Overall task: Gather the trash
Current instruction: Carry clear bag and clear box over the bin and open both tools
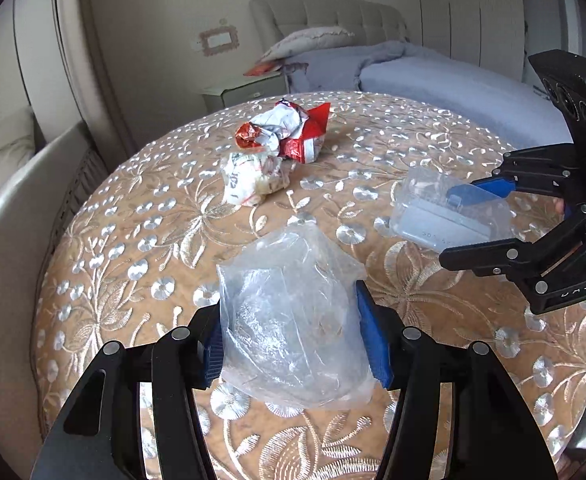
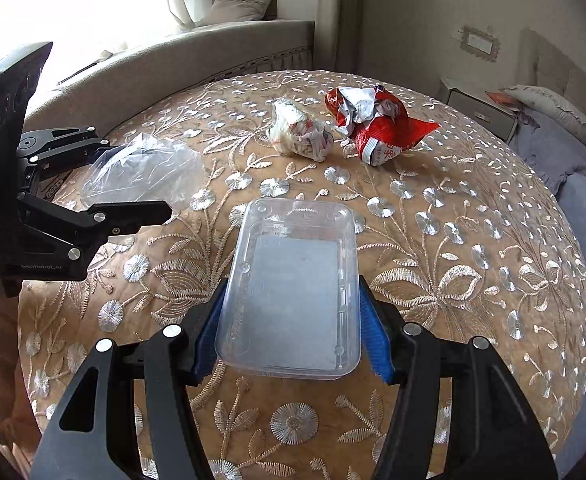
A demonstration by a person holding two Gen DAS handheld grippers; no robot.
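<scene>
On a round table (image 1: 133, 240) with a gold embroidered cloth, my left gripper (image 1: 289, 300) is shut on a crumpled clear plastic bag (image 1: 289, 340), its blue pads pressing both sides. The right wrist view shows that left gripper (image 2: 137, 178) and the bag (image 2: 145, 168) at the left. My right gripper (image 2: 293, 292) is shut on a clear rectangular plastic tray (image 2: 297, 240), held by its long sides just above the cloth. From the left wrist the right gripper (image 1: 451, 226) and tray (image 1: 445, 208) appear at the right. A red crumpled snack wrapper (image 2: 373, 120) and a white wadded wrapper (image 2: 299, 132) lie farther back.
A bed (image 1: 413, 76) with grey-blue bedding and a white nightstand (image 1: 241, 92) stand beyond the table (image 2: 453, 240). A curved grey window bench (image 2: 173, 52) with a cushion wraps the table's other side. The red wrapper (image 1: 289, 132) and white wad (image 1: 253, 178) touch each other.
</scene>
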